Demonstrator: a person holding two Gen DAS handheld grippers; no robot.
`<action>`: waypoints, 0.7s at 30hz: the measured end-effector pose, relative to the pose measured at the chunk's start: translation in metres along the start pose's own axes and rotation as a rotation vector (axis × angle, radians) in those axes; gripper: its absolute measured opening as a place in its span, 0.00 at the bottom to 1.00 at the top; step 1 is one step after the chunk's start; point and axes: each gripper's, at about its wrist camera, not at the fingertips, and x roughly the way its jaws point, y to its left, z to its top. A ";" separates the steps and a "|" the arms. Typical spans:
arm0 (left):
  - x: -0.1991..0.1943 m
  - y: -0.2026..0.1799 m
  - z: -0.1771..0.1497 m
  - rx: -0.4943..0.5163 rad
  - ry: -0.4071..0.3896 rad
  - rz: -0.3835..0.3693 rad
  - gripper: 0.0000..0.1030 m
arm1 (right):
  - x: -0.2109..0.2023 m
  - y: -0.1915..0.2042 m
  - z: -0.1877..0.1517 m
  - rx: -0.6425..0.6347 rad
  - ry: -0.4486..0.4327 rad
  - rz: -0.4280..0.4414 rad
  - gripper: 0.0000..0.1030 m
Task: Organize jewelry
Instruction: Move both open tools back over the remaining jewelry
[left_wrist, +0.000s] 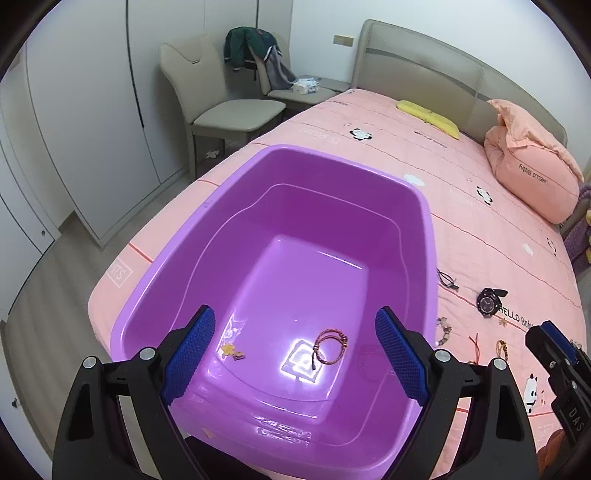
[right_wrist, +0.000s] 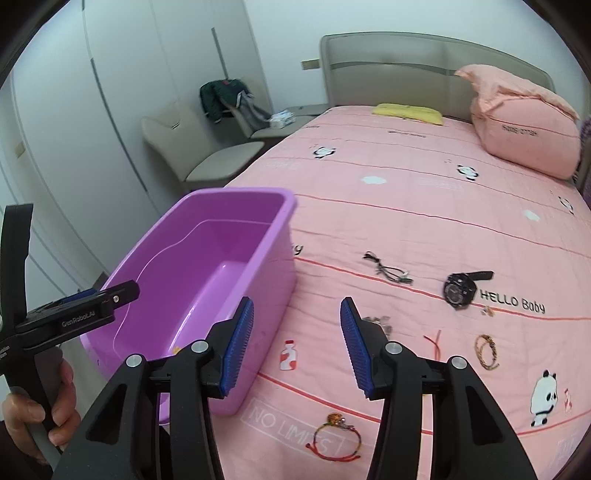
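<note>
A purple tub (left_wrist: 417, 206) stands on the pink bed, near its left edge. On the tub's floor lie a red braided bracelet (left_wrist: 330, 347) and a small yellow flower charm (left_wrist: 232, 350). My left gripper (left_wrist: 295, 314) hangs wide open above them, holding nothing. My right gripper (right_wrist: 296, 302) is partly open and empty, over the bedspread just right of the tub (right_wrist: 258, 258). Loose on the bed are a black watch (right_wrist: 460, 290), a black cord (right_wrist: 388, 271), a bead bracelet (right_wrist: 380, 321) half hidden by a finger, a red string (right_wrist: 434, 341), a yellow-brown bracelet (right_wrist: 485, 350) and a red-orange bracelet (right_wrist: 336, 435).
A pink pillow (right_wrist: 524, 125) and a yellow cloth (right_wrist: 408, 110) lie by the headboard. Two beige chairs (left_wrist: 225, 110), one with clothes over its back, stand left of the bed beside white wardrobes. A hand (right_wrist: 37, 417) holds the left gripper's handle.
</note>
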 end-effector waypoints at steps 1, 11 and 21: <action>-0.002 -0.004 0.000 0.011 -0.002 -0.003 0.84 | -0.003 -0.005 -0.001 0.013 -0.004 -0.004 0.46; -0.027 -0.035 -0.007 0.084 -0.031 -0.031 0.84 | -0.037 -0.042 -0.006 0.090 -0.052 -0.033 0.46; -0.039 -0.073 -0.028 0.122 -0.017 -0.070 0.84 | -0.068 -0.079 -0.031 0.134 -0.072 -0.061 0.48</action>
